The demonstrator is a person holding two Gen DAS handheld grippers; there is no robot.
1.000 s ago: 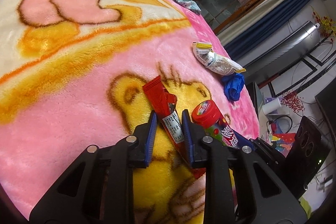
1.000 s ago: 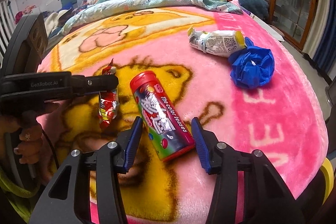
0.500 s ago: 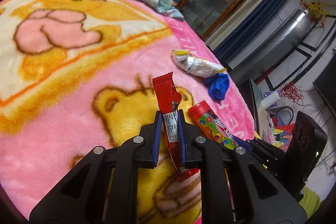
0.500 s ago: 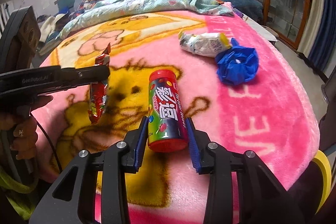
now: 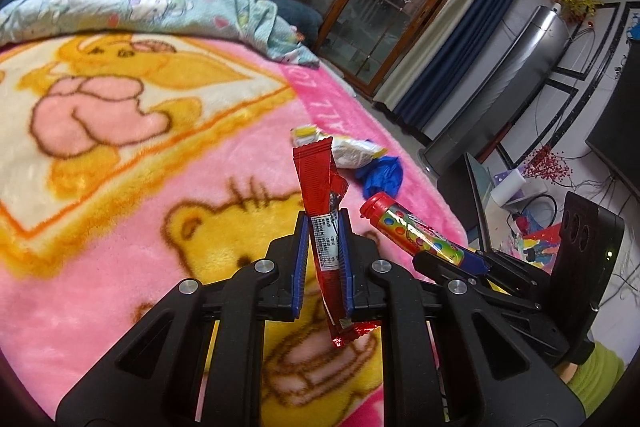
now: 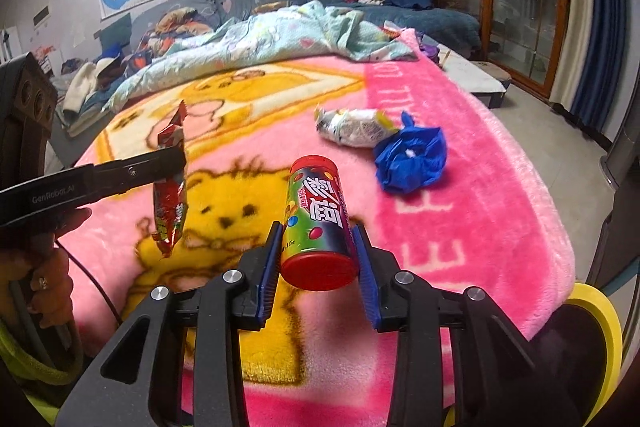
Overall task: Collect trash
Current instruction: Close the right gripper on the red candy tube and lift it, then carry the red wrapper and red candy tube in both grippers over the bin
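My left gripper [image 5: 324, 227] is shut on a red snack wrapper [image 5: 320, 187] and holds it above the pink bear blanket [image 5: 120, 187]; the wrapper also hangs in the right wrist view [image 6: 170, 203]. My right gripper [image 6: 318, 239] is shut on a candy tube with a red cap [image 6: 318, 223], lifted off the blanket; the tube also shows in the left wrist view [image 5: 412, 231]. A white and yellow wrapper [image 6: 356, 127] and a crumpled blue bag [image 6: 412, 159] lie on the blanket beyond.
A light blue quilt [image 6: 280, 39] is bunched at the far side of the bed. The bed's right edge drops to a tiled floor [image 6: 560, 123]. A yellow-rimmed container [image 6: 596, 331] sits at the lower right. Sofa and glass doors stand behind.
Both grippers have risen from the blanket with their items. The left one closed on the red wrapper, the right one on the candy tube, and both lifted them.
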